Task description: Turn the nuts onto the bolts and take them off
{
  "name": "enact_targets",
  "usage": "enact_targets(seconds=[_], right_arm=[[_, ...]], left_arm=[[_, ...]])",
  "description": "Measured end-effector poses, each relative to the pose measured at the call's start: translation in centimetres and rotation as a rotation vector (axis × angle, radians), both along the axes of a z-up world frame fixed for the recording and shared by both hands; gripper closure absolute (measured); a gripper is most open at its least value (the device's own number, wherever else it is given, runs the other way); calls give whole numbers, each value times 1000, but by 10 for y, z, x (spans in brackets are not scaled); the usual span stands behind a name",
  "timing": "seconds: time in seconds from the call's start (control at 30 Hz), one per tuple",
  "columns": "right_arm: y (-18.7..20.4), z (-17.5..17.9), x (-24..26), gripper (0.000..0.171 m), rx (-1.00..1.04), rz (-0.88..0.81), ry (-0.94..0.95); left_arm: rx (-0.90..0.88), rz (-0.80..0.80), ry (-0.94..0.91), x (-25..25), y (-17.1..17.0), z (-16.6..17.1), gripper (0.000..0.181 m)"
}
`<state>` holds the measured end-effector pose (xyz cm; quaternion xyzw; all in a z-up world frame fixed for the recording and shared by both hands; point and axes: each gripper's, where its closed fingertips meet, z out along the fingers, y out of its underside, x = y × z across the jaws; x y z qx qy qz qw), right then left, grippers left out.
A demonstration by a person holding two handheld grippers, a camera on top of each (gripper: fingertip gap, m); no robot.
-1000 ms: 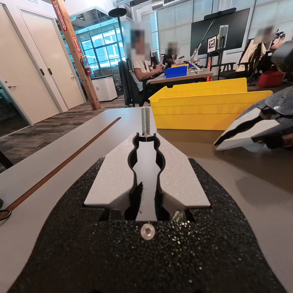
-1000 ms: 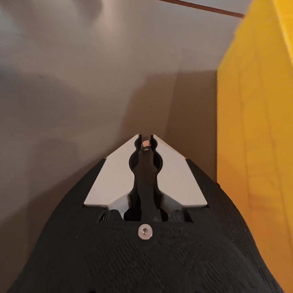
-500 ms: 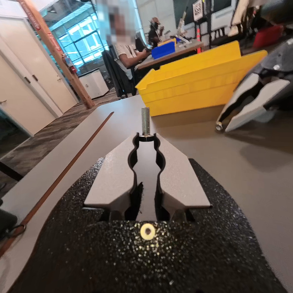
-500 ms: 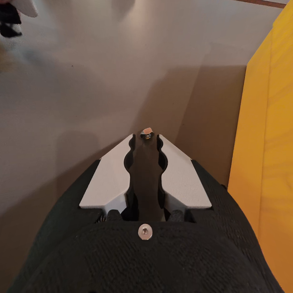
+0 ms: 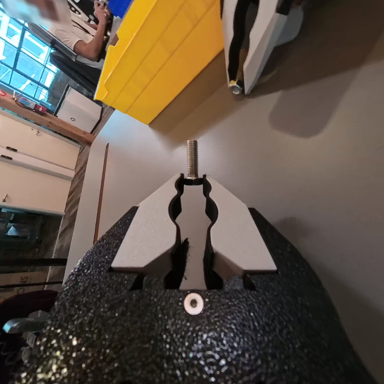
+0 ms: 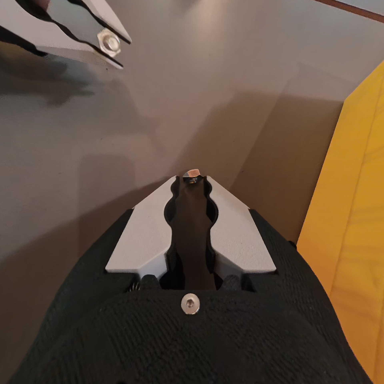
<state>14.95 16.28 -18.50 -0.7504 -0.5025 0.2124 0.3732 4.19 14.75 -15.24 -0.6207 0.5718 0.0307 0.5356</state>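
My left gripper [image 5: 193, 179] is shut on the hex head of a silver bolt [image 5: 192, 158], whose threaded shaft sticks out past the fingertips. My right gripper [image 6: 191, 178] is shut on a small silver nut [image 6: 191, 174] at its fingertips. In the left wrist view the right gripper [image 5: 237, 88] hangs at the upper right with the nut [image 5: 234, 86] at its tip, apart from the bolt. In the right wrist view the left gripper [image 6: 124, 54] is at the upper left, its bolt [image 6: 109, 44] pointing almost end-on at the camera.
A yellow plastic bin [image 5: 162, 52] stands on the grey table [image 5: 291, 187] close beyond both grippers; it fills the right edge of the right wrist view [image 6: 342, 187]. A brown strip [image 5: 101, 187] runs along the table. People sit at desks in the background. The gap from one gripper's tips to the other's is roughly 12 cm.
The left gripper has rolled over and tipped down toward the table with the bolt. The right gripper has come nearer with the nut, and the left gripper now shows in its view.
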Motion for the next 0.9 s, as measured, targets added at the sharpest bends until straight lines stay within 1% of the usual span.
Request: enact_targets(seconds=[0.07,0.17,0.3,0.37,0.47,0.53,0.6,0.73,0.9], right_arm=[[-1,0,-1,152,12,14,-5],[-3,0,-3,153,32,33,-14],[-12,8,-18,153,128,78,-13],[-22,15,-34,154,240,137,-26],[-35,22,-54,154,448,241,-94],[-37,26,-61,154,572,278,-135],[-35,30,-65,154,654,300,-162],[-39,30,-73,154,714,361,-182],[-36,27,-73,154,765,391,-223]], left_arm=[[-3,-10,49,1,-1,-7,166],[-9,-25,107,4,-3,-15,166],[-15,-43,142,9,-6,-20,166],[-32,-54,136,12,-8,-22,166],[-55,-65,118,15,-10,-21,166],[-70,-73,103,16,-11,-21,166],[-82,-81,99,16,-13,-22,166],[-92,-96,137,17,-15,-28,165],[-111,-110,118,19,-17,-27,166]])
